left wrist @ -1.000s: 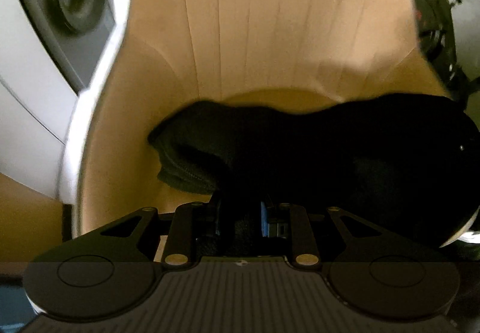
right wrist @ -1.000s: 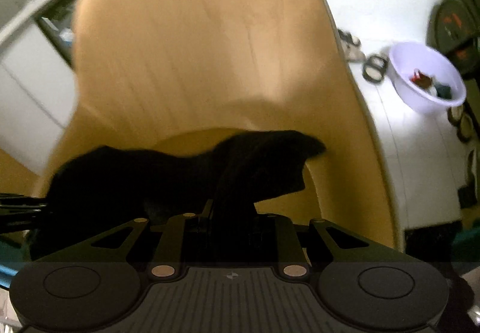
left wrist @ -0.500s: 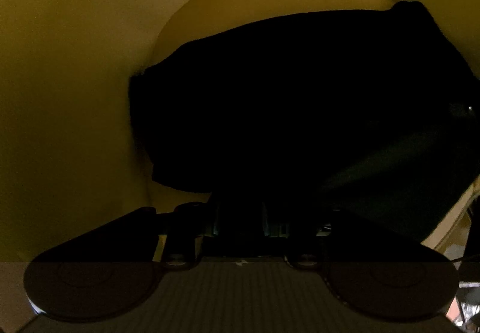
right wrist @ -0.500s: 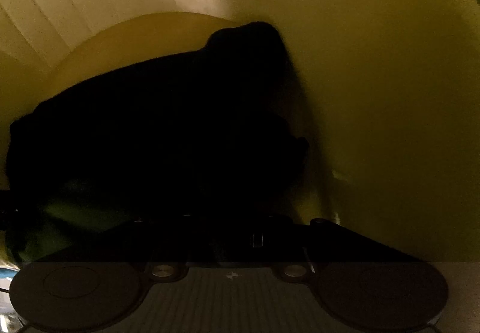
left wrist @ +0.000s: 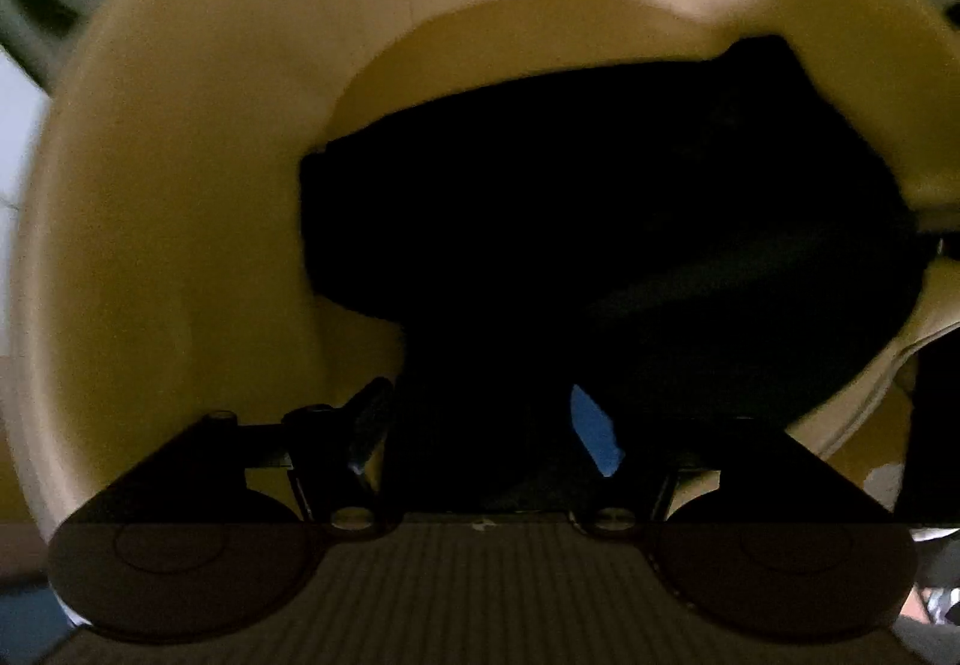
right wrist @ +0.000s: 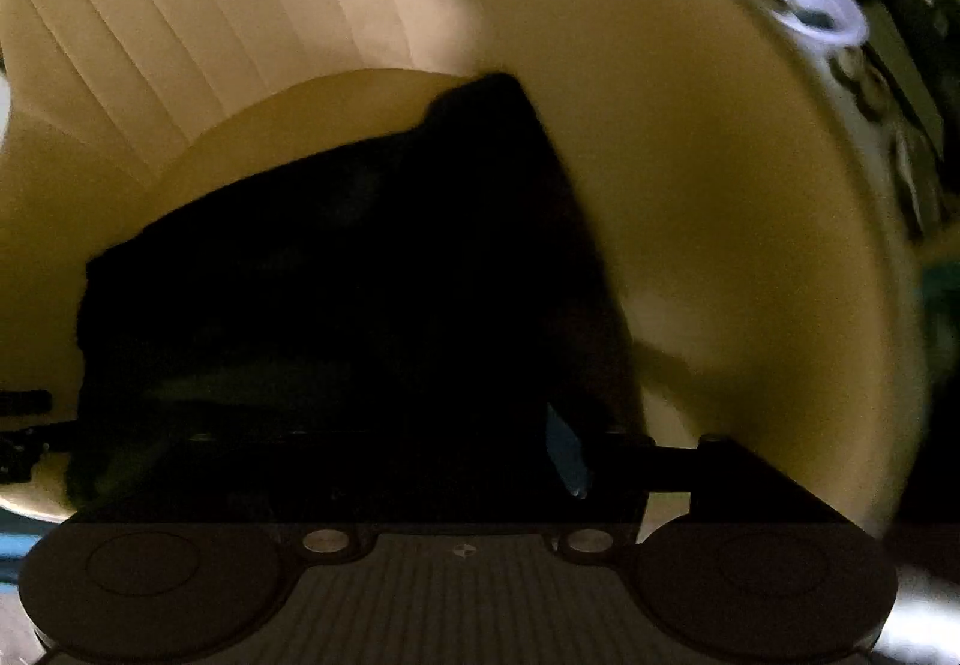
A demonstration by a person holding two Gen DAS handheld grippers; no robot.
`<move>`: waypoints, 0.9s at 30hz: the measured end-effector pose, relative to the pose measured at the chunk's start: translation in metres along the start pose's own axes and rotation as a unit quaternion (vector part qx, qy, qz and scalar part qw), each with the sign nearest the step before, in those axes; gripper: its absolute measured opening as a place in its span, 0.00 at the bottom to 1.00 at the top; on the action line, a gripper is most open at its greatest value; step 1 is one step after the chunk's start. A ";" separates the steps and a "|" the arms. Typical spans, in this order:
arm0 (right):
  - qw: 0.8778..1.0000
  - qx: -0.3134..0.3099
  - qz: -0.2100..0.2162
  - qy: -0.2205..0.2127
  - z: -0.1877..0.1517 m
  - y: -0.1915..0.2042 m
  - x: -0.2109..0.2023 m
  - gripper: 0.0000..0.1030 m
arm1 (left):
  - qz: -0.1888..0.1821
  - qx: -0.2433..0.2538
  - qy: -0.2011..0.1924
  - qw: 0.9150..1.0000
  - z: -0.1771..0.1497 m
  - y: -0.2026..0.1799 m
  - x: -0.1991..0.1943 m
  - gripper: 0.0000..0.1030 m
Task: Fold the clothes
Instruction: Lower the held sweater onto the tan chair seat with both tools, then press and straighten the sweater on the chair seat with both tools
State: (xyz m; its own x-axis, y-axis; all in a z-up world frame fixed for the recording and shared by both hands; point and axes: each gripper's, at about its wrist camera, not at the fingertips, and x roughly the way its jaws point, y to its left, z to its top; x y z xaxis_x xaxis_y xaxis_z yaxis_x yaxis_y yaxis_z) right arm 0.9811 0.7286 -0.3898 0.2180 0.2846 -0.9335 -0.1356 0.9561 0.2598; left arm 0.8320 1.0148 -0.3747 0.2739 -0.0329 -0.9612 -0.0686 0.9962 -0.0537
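A black garment (left wrist: pixel 600 221) lies bunched on the seat of a tan chair (left wrist: pixel 180 185), reaching to the right armrest. The left gripper (left wrist: pixel 480 425) points down at its near edge; its jaws have just been opening and stand apart, dark cloth between them but not pinched. The right gripper (right wrist: pixel 456 443) has likewise just opened over the garment (right wrist: pixel 336 269), its blue pad (right wrist: pixel 564 449) clear of the cloth.
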 end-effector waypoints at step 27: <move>0.967 0.237 -0.075 0.052 -0.021 -0.017 0.055 0.26 | 0.054 -0.270 0.069 0.959 -0.056 0.026 0.033 0.14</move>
State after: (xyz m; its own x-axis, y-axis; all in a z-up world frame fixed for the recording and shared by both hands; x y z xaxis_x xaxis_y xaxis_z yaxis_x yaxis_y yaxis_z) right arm 0.9748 0.7264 -0.4509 0.0991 0.1559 -0.9828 0.3531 0.9179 0.1812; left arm 0.7856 1.0353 -0.4229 0.1100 0.0205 -0.9937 -0.5869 0.8082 -0.0483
